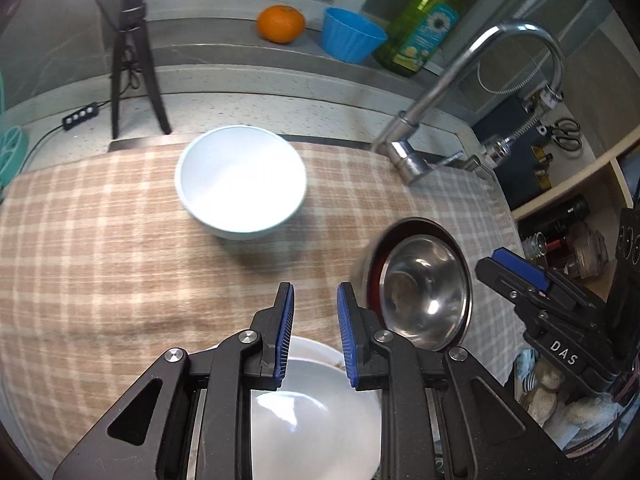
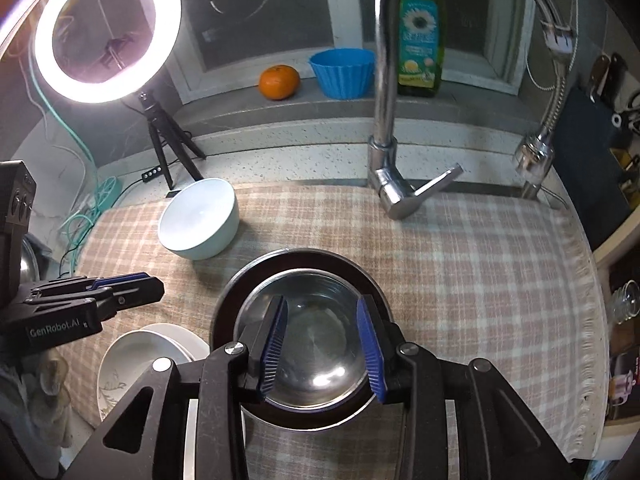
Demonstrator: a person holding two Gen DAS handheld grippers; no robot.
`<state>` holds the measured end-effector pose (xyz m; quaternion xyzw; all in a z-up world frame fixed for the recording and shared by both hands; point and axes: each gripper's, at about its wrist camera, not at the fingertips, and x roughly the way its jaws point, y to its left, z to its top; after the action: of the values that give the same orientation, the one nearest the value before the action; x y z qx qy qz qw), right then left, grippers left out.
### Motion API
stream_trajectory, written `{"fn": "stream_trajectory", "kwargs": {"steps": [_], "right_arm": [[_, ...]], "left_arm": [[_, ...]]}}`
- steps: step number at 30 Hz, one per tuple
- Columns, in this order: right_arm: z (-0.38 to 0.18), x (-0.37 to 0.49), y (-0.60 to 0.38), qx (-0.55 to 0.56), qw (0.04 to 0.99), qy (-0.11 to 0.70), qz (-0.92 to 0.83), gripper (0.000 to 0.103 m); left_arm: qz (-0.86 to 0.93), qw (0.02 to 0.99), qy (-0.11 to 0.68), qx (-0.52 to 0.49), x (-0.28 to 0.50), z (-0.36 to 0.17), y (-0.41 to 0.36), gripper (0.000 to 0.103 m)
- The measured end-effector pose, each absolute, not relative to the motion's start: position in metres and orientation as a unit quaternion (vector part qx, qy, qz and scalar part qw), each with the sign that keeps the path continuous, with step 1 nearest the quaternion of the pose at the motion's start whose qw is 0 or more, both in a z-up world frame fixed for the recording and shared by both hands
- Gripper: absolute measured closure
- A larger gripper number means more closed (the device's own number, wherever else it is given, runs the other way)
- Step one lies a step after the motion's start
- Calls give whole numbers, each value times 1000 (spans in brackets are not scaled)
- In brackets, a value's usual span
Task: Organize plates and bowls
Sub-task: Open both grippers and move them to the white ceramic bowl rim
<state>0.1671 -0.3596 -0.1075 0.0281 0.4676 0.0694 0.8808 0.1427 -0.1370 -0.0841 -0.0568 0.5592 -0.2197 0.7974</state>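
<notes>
Nearest the left wrist lens: white plates (image 1: 316, 412), stacked at 6 o'clock, directly beneath the left gripper (image 1: 316, 332). Blue pads slightly apart, nothing between them, clear above the plates. In the right wrist view, the same stack (image 2: 132, 360) at 8 o'clock, two rims showing, the top plate faintly patterned, with the left gripper (image 2: 132, 282) just above it at 9 o'clock.

Further left to right in the left wrist view: teal fan-like object (image 1: 12, 152) at the 9 o'clock edge; black tripod (image 1: 134, 80) at 11 o'clock; pale blue bowl (image 1: 240, 182) upright on the checked cloth (image 1: 100, 264), just above centre; orange (image 1: 281, 23) at 12 o'clock on the ledge, blue fluted cup (image 1: 352, 34) beside it, green soap bottle (image 1: 424, 28) at 1 o'clock; chrome faucet (image 1: 448, 120) at 2 o'clock; steel bowl (image 1: 426, 292) nested inside a dark-rimmed bowl (image 1: 378, 256) at 4 o'clock, just right of the plates; right gripper (image 1: 516, 268) at 3 to 4 o'clock, beside the nested pair.

In the right wrist view: ring light (image 2: 106, 30) lit at 10 o'clock; right gripper (image 2: 322, 340) at 6 o'clock, pads parted, hovering over the steel bowl (image 2: 320, 356) without touching its rim, nothing clamped; dark-rimmed bowl (image 2: 224, 308) around it.
</notes>
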Motion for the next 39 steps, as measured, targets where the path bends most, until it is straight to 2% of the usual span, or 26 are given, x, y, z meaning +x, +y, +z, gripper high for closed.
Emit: {"fn": "stream_trajectory", "kwargs": {"steps": [9, 17, 39], "right_arm": [[-94, 183, -338, 42, 883, 455, 103, 70], [-99, 220, -316, 46, 862, 491, 117, 69], [-151, 304, -294, 133, 803, 565, 135, 72]], "left_arm": [[-167, 813, 553, -73, 162, -81, -84, 83], [-139, 813, 560, -80, 190, -88, -60, 79], [-140, 786, 597, -84, 251, -121, -81, 79]]}}
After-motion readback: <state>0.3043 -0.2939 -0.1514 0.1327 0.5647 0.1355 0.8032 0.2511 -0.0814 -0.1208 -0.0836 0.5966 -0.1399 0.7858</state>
